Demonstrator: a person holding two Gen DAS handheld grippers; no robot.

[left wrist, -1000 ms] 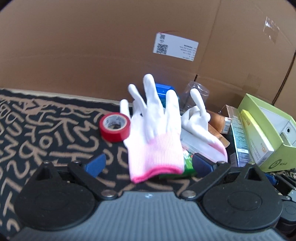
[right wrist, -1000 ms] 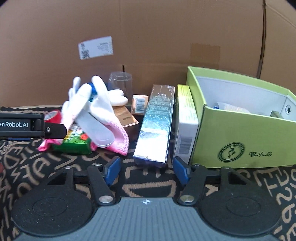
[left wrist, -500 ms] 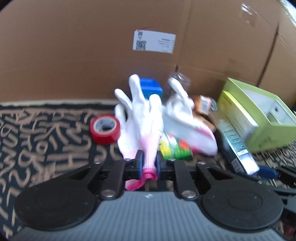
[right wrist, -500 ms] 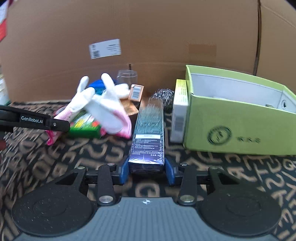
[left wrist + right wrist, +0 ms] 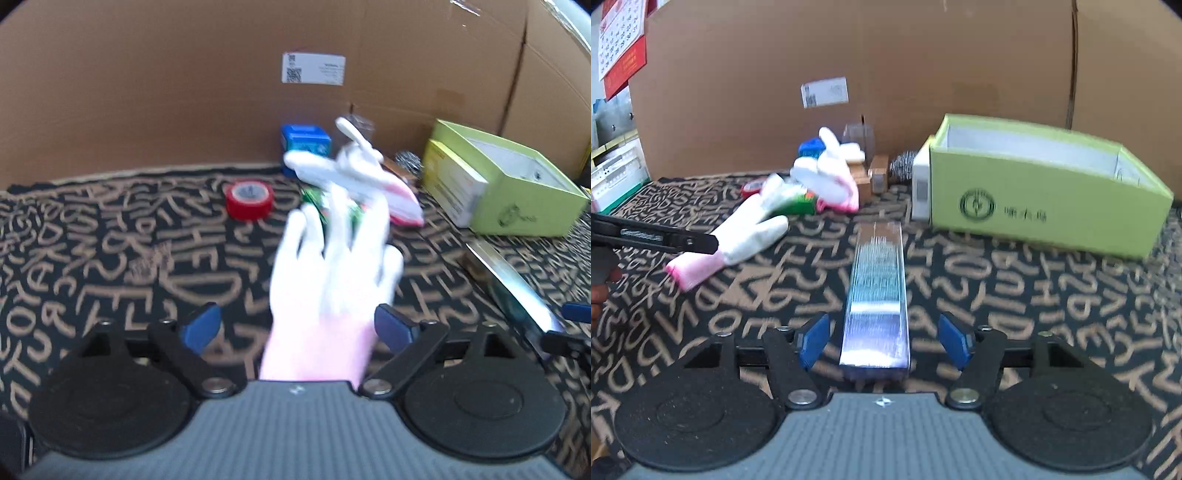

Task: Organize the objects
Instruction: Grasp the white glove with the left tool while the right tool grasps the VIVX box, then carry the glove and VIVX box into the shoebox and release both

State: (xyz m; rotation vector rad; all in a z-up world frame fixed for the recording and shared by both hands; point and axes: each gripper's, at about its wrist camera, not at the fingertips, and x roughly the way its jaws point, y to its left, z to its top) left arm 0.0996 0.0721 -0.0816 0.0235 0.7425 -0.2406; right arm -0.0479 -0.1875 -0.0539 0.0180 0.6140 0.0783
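Our left gripper (image 5: 297,326) jaws wide apart w/ white glove (image 5: 332,273) lying loose btwn them on patterned mat (image 5: 110,258), our right gripper (image 5: 882,341) also spread wide, shiny long box (image 5: 877,284) btwn fingers, untouched, green box (image 5: 1045,206) beyond.

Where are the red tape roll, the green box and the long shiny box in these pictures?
red tape roll (image 5: 249,199), left wrist view, on its outer red band.
green box (image 5: 1045,206), right wrist view, on its printed long side.
long shiny box (image 5: 877,291), right wrist view, on its top face.

Motion blur smears the near glove (image 5: 332,273).
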